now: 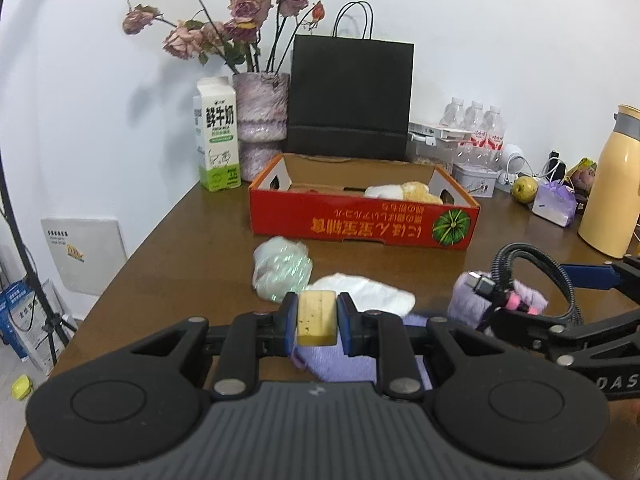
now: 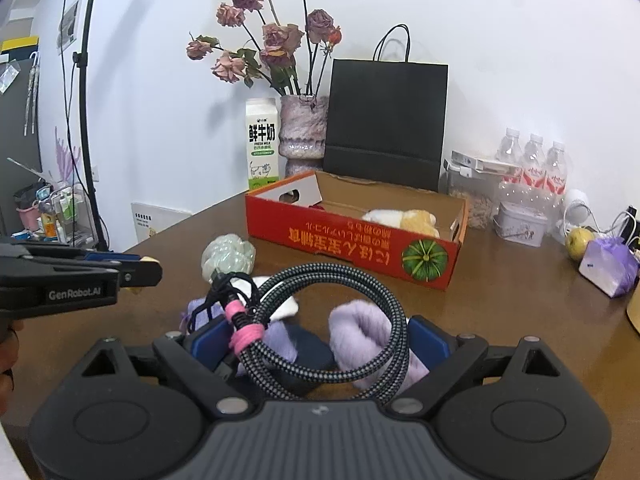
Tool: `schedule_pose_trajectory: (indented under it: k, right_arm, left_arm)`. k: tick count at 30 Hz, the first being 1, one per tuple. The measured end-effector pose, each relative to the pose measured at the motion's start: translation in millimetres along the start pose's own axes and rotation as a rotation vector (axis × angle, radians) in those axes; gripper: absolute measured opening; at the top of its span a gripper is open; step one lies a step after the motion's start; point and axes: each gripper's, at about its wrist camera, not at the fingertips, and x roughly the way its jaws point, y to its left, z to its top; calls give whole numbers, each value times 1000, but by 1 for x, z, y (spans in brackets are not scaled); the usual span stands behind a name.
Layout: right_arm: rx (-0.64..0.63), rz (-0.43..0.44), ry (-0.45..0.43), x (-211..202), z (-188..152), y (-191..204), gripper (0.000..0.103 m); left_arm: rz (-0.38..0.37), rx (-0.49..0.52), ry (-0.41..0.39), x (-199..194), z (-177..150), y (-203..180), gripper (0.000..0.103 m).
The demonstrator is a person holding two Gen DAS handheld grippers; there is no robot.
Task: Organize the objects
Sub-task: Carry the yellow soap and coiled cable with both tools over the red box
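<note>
My left gripper (image 1: 316, 322), black with blue pads, shows a pale yellow block (image 1: 316, 322) speckled brown. My right gripper (image 2: 318, 346) shows a cable (image 2: 320, 328) braided black and grey, bound in pink. The box (image 1: 360, 218) is red with orange lettering and a green striped pumpkin, plain brown inside. The table (image 1: 180, 264) is dark brown. The bag (image 1: 350, 98) is black, the carton (image 1: 216, 144) white and green, the roses (image 1: 240, 12) dusty pink.
</note>
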Motion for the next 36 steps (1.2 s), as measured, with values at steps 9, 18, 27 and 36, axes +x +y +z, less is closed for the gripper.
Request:
schedule_pose_trajectory:
  k: [9, 18, 27, 36]
  right_arm:
    - [3, 4, -14, 33, 29, -10, 93]
    - [22, 4, -29, 74, 58, -26, 93]
    - [21, 8, -40, 118, 90, -36, 93]
    - [18, 12, -33, 157, 112, -46, 93]
  left_arm:
    - [4, -4, -35, 26, 36, -7, 21]
    - [6, -25, -58, 67, 72, -11, 21]
    - [1, -51, -77, 108, 102, -10, 21]
    - [-8, -70, -72, 154, 124, -7, 21]
